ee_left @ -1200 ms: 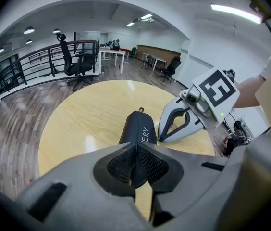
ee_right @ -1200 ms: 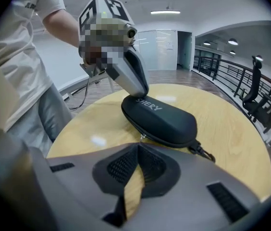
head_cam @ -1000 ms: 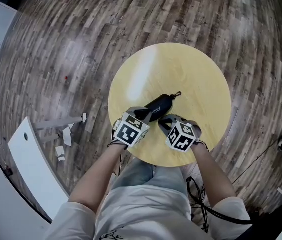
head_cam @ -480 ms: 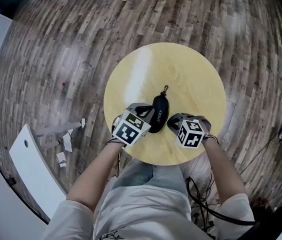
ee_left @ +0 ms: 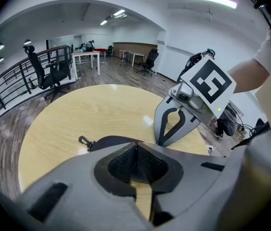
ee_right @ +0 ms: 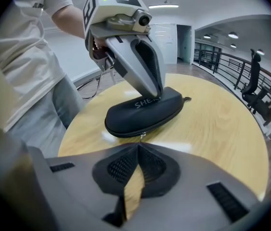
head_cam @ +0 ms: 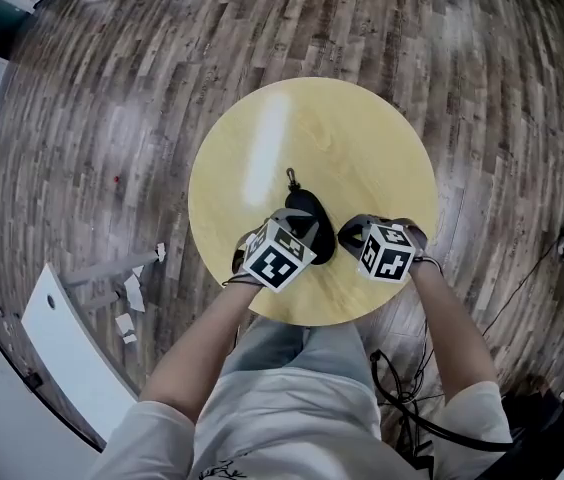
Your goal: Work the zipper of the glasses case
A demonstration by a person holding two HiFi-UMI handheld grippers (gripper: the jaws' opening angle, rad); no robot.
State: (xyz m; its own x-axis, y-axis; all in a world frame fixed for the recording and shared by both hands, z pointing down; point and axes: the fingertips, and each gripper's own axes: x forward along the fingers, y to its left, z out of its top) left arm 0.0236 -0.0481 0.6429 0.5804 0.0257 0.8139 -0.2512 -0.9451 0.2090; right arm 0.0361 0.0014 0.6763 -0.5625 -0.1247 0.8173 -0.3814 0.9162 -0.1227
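Observation:
The black zipped glasses case (head_cam: 309, 218) lies on the round yellow table (head_cam: 362, 148), its clip end (head_cam: 291, 178) pointing away from me. My left gripper (head_cam: 300, 230) is shut, and in the right gripper view its fingertips (ee_right: 156, 94) rest on top of the case (ee_right: 145, 110). My right gripper (ee_right: 138, 147) is shut too and sits low at the case's side. The small silver zipper pull (ee_right: 142, 135) lies just ahead of its tips, not between them. In the left gripper view the case (ee_left: 111, 141) sits beyond my shut jaws, beside the right gripper (ee_left: 160, 141).
The table's near edge is against my legs. On the wooden floor lie a white panel (head_cam: 62, 338) and paper scraps (head_cam: 127, 308) to the left and cables (head_cam: 522, 298) to the right. Office chairs (ee_left: 44, 71) and a railing stand farther off.
The case has swung round, so its clip end now points away from me instead of to the upper right. My left gripper has shifted right onto its top. The right gripper stays at its side.

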